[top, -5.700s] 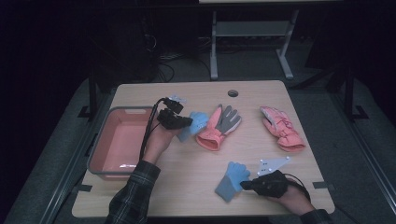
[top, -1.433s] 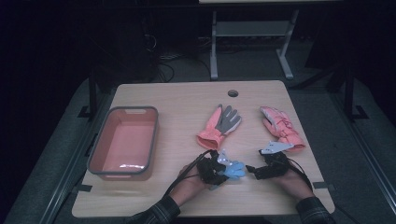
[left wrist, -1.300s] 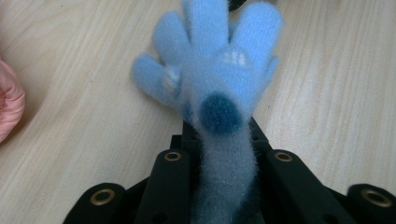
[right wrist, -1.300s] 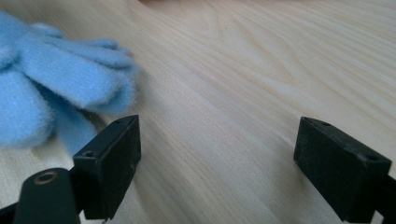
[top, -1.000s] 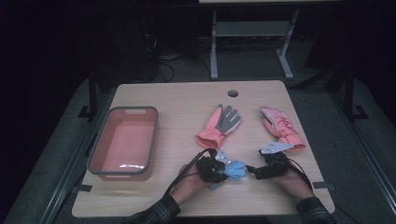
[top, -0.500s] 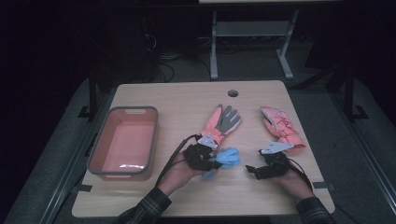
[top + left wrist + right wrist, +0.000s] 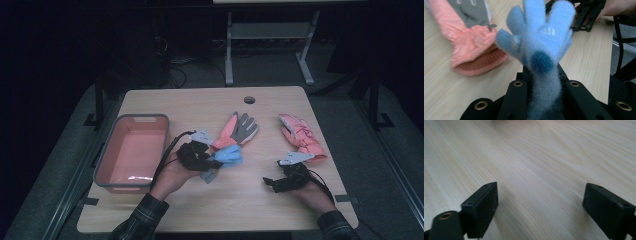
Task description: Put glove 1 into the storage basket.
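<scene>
One blue fleece glove, which we pinch by its cuff in the left gripper fingers, may slip free above the worktop; right gripper fingers wide, empty.

The left gripper has carried the blue glove up off the table, toward the tray.

A: What does the left hand-held gripper hold?

B: A fluffy light-blue knit glove, clamped between its jaws above the pale wooden counter.

A: And around it?

B: A pink-and-grey padded glove lies just beyond it; a pink plastic bin sits on its other side. The right hand-held gripper, jaws parted, rests well apart.
</scene>
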The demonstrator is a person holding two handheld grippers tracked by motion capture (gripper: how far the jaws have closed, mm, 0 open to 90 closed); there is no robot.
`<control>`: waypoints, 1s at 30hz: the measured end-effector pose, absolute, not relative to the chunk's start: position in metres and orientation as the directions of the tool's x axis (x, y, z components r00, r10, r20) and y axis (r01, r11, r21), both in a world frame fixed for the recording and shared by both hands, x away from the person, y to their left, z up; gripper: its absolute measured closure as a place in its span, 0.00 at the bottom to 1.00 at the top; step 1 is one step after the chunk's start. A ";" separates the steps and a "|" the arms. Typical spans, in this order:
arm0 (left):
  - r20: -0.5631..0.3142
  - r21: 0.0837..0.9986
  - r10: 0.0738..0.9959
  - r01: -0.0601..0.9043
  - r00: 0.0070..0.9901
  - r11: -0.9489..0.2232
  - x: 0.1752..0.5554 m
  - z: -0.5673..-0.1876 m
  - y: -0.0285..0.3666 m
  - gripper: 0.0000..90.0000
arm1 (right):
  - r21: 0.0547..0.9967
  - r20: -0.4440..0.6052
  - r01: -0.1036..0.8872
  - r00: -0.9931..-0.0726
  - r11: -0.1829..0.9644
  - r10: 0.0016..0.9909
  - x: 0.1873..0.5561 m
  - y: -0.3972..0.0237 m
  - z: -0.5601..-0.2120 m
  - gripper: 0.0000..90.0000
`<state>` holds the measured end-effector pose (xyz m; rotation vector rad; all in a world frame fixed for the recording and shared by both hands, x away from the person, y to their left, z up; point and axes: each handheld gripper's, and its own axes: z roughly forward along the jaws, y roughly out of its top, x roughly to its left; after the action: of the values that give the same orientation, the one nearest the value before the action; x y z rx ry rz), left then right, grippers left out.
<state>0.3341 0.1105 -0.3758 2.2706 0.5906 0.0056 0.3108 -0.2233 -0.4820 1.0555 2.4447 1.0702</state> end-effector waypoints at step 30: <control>-0.126 0.714 0.677 0.540 0.725 -0.446 0.356 -0.340 0.230 0.87 | 0.700 0.039 0.527 -0.702 0.482 0.712 0.313 -0.221 -0.483 0.00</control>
<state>0.3557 0.2301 -0.3401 2.1547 0.9178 0.2271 0.3132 -0.2209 -0.4833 1.0579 2.4733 1.0342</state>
